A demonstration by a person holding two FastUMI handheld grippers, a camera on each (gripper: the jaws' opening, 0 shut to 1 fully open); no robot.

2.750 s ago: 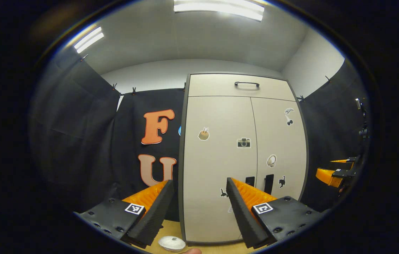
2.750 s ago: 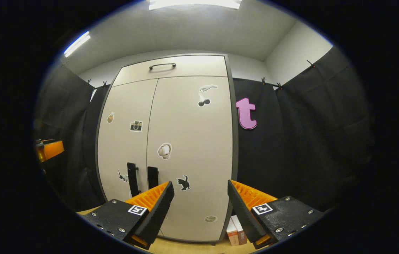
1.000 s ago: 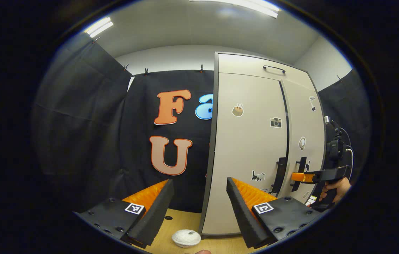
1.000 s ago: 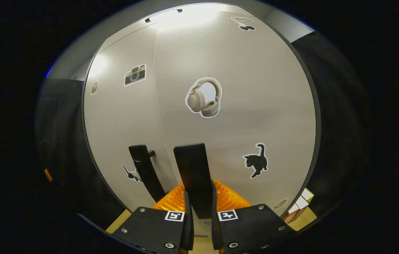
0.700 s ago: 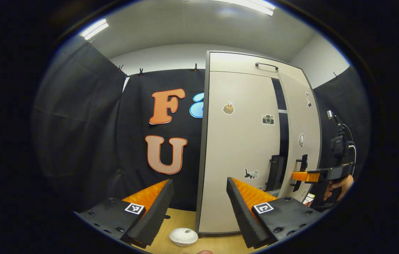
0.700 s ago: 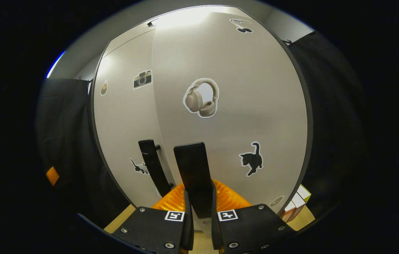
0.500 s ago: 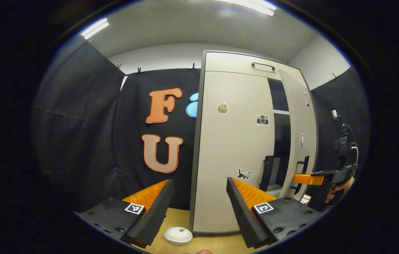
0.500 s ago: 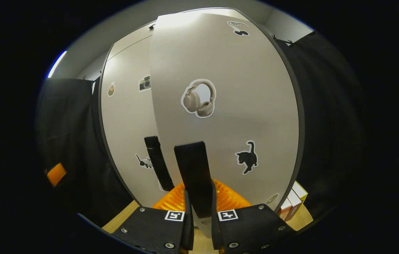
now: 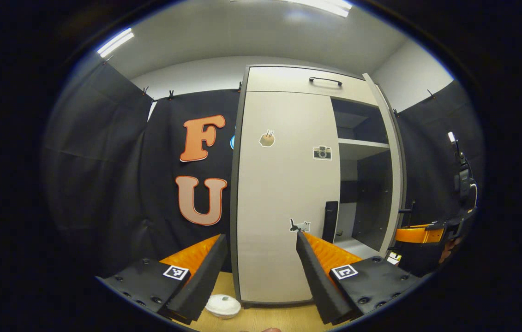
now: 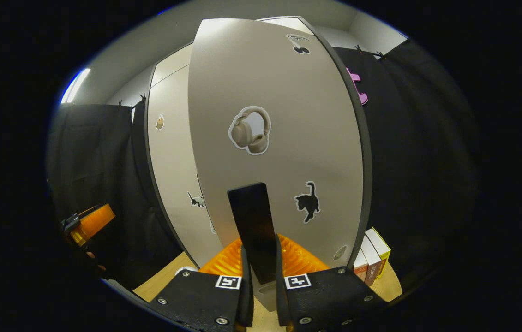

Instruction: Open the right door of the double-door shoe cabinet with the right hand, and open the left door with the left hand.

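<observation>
Right gripper (image 10: 259, 281) has its jaws clamped on the right door's handle (image 10: 251, 221), low on the panel; that grip sits far from the hinge, so leverage is good. Right door (image 10: 279, 115) stands swung well out, shelf (image 9: 362, 144) and dark interior exposed. Left door (image 9: 284, 184) looks shut, flush with the shoe cabinet (image 9: 297, 79). Its handle (image 9: 330, 220) is just beyond the left gripper (image 9: 261, 258), whose jaws are wide apart, holding nothing, lined up ahead of the left door. White object (image 9: 223, 305) on the bench (image 9: 265, 318) at the cabinet's foot, too small to identify.

Right tool (image 10: 261, 276) clamped tight, left tool (image 9: 261, 258) wide apart, level.
</observation>
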